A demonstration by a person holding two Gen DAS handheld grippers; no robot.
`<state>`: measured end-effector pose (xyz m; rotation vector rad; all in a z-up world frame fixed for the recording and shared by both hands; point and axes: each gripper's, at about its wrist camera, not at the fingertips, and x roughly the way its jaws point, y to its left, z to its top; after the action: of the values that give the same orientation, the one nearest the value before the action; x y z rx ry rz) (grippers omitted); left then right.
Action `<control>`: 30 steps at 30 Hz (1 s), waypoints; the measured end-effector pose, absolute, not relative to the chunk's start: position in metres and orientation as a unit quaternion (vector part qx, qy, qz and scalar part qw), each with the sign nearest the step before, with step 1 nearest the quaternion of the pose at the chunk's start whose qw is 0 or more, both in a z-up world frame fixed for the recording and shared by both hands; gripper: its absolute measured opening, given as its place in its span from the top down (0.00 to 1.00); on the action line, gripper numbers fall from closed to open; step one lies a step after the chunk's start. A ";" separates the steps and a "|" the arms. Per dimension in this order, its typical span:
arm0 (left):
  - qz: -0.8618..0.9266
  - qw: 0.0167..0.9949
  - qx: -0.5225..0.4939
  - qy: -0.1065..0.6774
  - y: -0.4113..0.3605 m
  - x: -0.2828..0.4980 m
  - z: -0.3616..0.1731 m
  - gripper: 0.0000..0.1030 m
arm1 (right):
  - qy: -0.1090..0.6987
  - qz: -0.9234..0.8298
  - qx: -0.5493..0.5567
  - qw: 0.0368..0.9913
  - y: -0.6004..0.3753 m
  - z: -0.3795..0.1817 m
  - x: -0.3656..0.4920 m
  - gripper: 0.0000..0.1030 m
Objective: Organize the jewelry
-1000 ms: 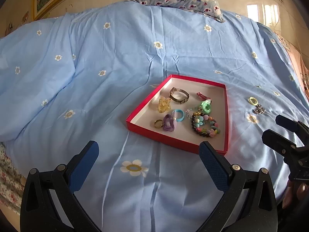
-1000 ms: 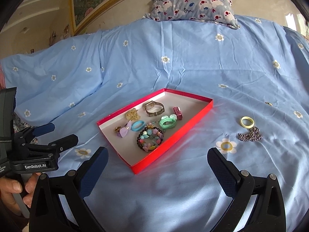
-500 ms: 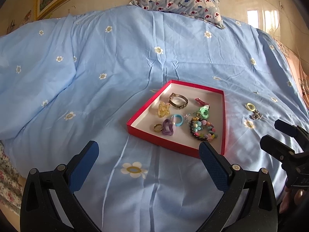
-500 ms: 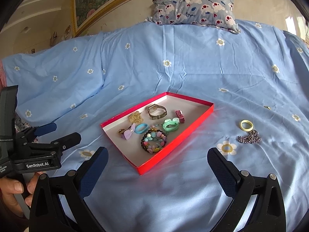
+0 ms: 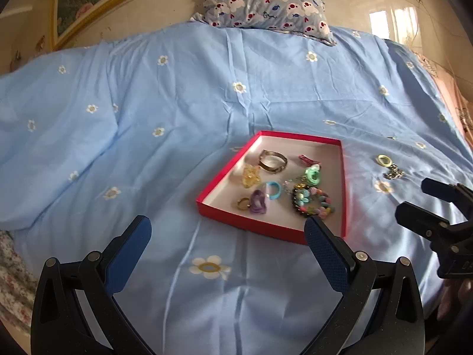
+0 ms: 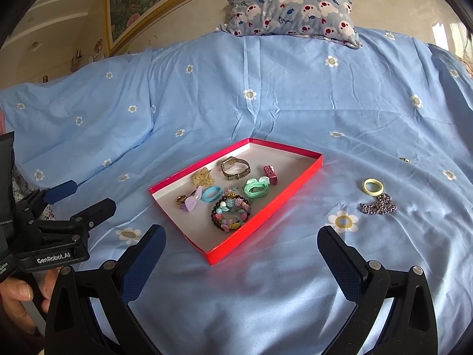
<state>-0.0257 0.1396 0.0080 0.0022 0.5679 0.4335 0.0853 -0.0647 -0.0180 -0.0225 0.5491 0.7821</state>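
Observation:
A shallow red tray (image 5: 343, 177) (image 6: 298, 183) lies on the blue bedspread. It holds a watch (image 6: 235, 168), a beaded bracelet (image 6: 232, 211), a green hair tie (image 6: 256, 188), a blue ring (image 6: 211, 193) and several small pieces. A yellow ring (image 6: 373, 186) (image 5: 383, 160) and a silver chain (image 6: 378, 205) (image 5: 393, 173) lie on the bedspread right of the tray. My left gripper (image 5: 227, 236) is open and empty, near the tray's front edge. My right gripper (image 6: 241, 244) is open and empty, in front of the tray.
A patterned pillow (image 6: 291, 11) lies at the head of the bed. A framed picture (image 6: 139, 9) hangs on the wall at the back left. The bedspread (image 6: 266, 94) has folds left of the tray. A small metal piece (image 6: 404, 159) lies far right.
Both grippers have drawn back and tilted up a little, so the tray sits lower and farther in both views. Nothing was picked up or moved.

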 end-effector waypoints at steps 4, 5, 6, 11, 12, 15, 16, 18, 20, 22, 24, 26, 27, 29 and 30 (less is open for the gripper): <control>0.220 0.934 -0.005 0.280 0.143 -0.024 0.005 0.00 | 0.267 0.375 -0.012 0.888 -0.063 -0.019 0.086 0.00; 0.220 0.934 -0.004 0.282 0.143 -0.023 0.004 0.00 | 0.267 0.375 -0.012 0.888 -0.063 -0.019 0.086 0.00; 0.221 0.933 -0.001 0.284 0.143 -0.023 0.003 0.00 | 0.267 0.376 -0.012 0.887 -0.063 -0.019 0.086 0.00; 0.214 0.932 0.001 0.294 0.142 -0.021 -0.001 0.00 | 0.269 0.378 -0.015 0.886 -0.060 -0.021 0.086 0.00; 0.209 0.932 0.000 0.295 0.142 -0.021 -0.001 0.00 | 0.268 0.378 -0.016 0.886 -0.060 -0.021 0.085 0.00; 0.201 0.930 -0.004 0.306 0.142 -0.019 -0.004 0.00 | 0.269 0.379 -0.015 0.886 -0.060 -0.021 0.085 0.00; 0.197 0.930 -0.008 0.310 0.143 -0.018 -0.005 0.00 | 0.268 0.378 -0.015 0.886 -0.060 -0.021 0.085 0.00; 0.184 0.931 -0.023 0.313 0.146 -0.018 -0.005 0.00 | 0.268 0.378 -0.015 0.886 -0.060 -0.021 0.085 0.00; 0.183 0.930 -0.033 0.316 0.148 -0.017 -0.006 0.00 | 0.268 0.378 -0.015 0.886 -0.059 -0.021 0.085 0.00; 0.185 0.930 -0.035 0.317 0.149 -0.016 -0.006 0.00 | 0.268 0.378 -0.015 0.886 -0.059 -0.021 0.085 0.00; 0.186 0.930 -0.033 0.316 0.149 -0.016 -0.006 0.00 | 0.269 0.379 -0.015 0.886 -0.059 -0.021 0.085 0.00; 0.185 0.930 -0.034 0.317 0.150 -0.016 -0.006 0.00 | 0.269 0.379 -0.015 0.885 -0.059 -0.021 0.085 0.00; 0.186 0.929 -0.034 0.317 0.150 -0.017 -0.006 0.00 | 0.269 0.379 -0.015 0.885 -0.058 -0.021 0.085 0.00; 0.184 0.930 -0.035 0.317 0.150 -0.016 -0.007 0.00 | 0.268 0.379 -0.014 0.886 -0.058 -0.021 0.085 0.00; 0.183 0.930 -0.036 0.318 0.151 -0.016 -0.007 0.00 | 0.268 0.380 -0.014 0.885 -0.058 -0.021 0.085 0.00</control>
<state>-0.0161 0.1507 -0.0066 -0.0741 0.6511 0.3755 0.0852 -0.0578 -0.0208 -0.0295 0.5574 0.7897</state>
